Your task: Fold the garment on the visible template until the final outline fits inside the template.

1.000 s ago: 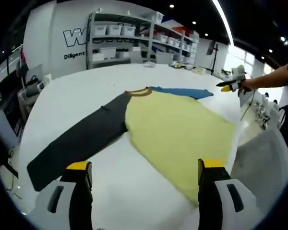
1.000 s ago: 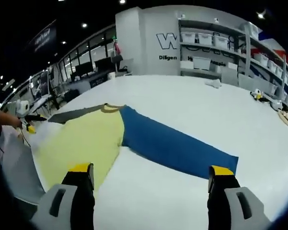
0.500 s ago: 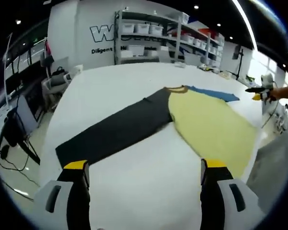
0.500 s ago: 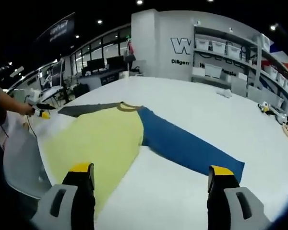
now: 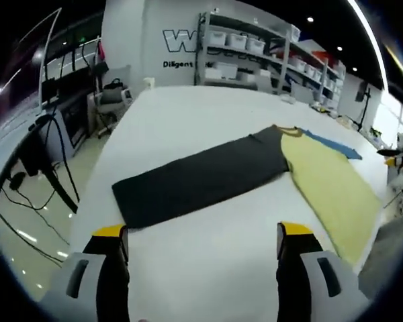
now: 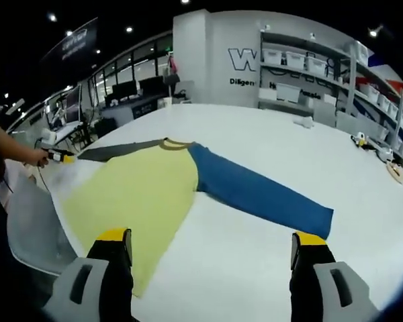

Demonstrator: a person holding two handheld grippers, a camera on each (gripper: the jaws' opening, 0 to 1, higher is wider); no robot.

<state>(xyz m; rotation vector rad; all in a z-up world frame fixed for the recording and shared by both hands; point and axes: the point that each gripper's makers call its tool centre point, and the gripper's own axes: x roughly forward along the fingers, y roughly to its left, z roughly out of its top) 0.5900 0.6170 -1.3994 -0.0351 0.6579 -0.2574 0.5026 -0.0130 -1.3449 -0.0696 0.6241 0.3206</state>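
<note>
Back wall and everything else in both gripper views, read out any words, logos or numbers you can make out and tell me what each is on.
"W": large outlined letter on the white back wall, cut off by the grey metal shelving; seen again in the right gripper view.
"Diligent": small dark print under it; in the right gripper view it reads only "Diligen".
Dark hanging sign at upper left of the right gripper view: too blurred to read.
Long-sleeved shirt: no text visible.

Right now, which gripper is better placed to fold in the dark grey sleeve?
Left. The left gripper faces the dark grey sleeve straight ahead with open jaws, while the right gripper faces the blue sleeve.
</note>
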